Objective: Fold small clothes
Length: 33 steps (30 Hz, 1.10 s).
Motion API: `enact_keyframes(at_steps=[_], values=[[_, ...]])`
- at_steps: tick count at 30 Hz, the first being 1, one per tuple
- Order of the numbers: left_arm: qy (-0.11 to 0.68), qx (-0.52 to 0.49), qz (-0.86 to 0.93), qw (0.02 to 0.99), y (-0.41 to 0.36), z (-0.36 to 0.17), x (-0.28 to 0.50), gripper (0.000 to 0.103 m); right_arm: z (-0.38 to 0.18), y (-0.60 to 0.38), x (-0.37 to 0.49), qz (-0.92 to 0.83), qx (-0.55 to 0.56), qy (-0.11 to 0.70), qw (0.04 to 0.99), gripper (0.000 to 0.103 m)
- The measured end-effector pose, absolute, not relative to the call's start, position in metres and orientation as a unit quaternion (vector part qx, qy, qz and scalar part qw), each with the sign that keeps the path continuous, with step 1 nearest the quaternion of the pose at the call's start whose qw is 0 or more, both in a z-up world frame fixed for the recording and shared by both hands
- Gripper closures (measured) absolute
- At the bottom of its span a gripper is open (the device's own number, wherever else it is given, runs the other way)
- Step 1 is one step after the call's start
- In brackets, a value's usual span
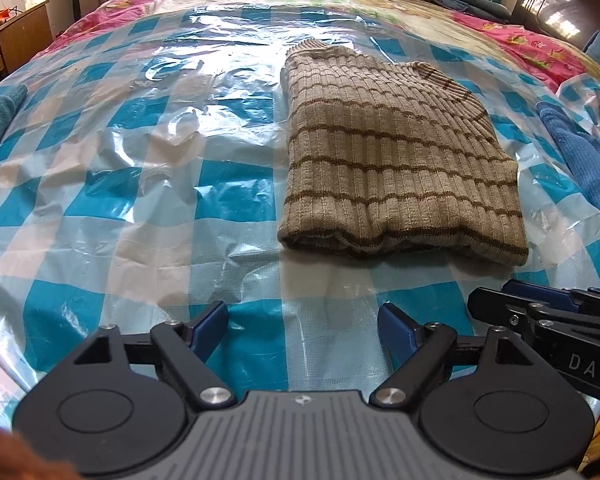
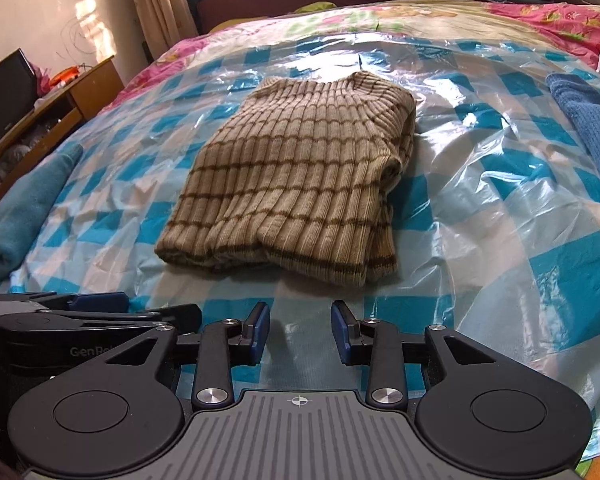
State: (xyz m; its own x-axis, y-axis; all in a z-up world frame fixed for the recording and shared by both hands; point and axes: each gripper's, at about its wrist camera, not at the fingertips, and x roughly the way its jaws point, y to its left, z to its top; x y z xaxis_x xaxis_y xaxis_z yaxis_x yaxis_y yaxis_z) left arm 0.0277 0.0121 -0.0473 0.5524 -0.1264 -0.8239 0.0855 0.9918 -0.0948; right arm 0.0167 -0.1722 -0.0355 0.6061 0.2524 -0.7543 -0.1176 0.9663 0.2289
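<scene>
A blue towel [image 2: 592, 120] lies at two o'clock of the folded sweater [image 2: 296, 176]. Left gripper [image 1: 303, 322] gapes wide, right gripper [image 2: 300, 328] narrower; both hold nothing.

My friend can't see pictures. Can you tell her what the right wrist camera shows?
A folded tan striped sweater lies on a blue-and-white checked plastic sheet spread over a bed. The right claw hangs open and empty just short of the sweater's near edge, with the left claw beside it. A blue cloth lies off to the right.
</scene>
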Motion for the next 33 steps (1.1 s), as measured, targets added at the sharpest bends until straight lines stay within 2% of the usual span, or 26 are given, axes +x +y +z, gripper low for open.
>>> enact_keyframes(at_steps=[3, 6, 14, 33], values=[[0.469, -0.018, -0.058, 0.881, 0.0112, -0.0465, 0.0267, 0.014, -0.0361, -0.1723, 0.0162, 0.102, 0.078, 0.432, 0.893, 0.069], [0.468, -0.017, -0.055, 0.882, 0.0111, -0.0455, 0.0261, 0.011, -0.0384, -0.1713, 0.0152, 0.100, 0.074, 0.435, 0.892, 0.063], [0.460, -0.003, -0.041, 0.887, 0.0103, -0.0421, 0.0259, 0.001, -0.0392, -0.1717, 0.0146, 0.097, 0.073, 0.435, 0.892, 0.062], [0.469, -0.013, -0.039, 0.882, 0.0129, -0.0433, 0.0265, 0.000, -0.0398, -0.1733, 0.0147, 0.091, 0.073, 0.435, 0.893, 0.057]])
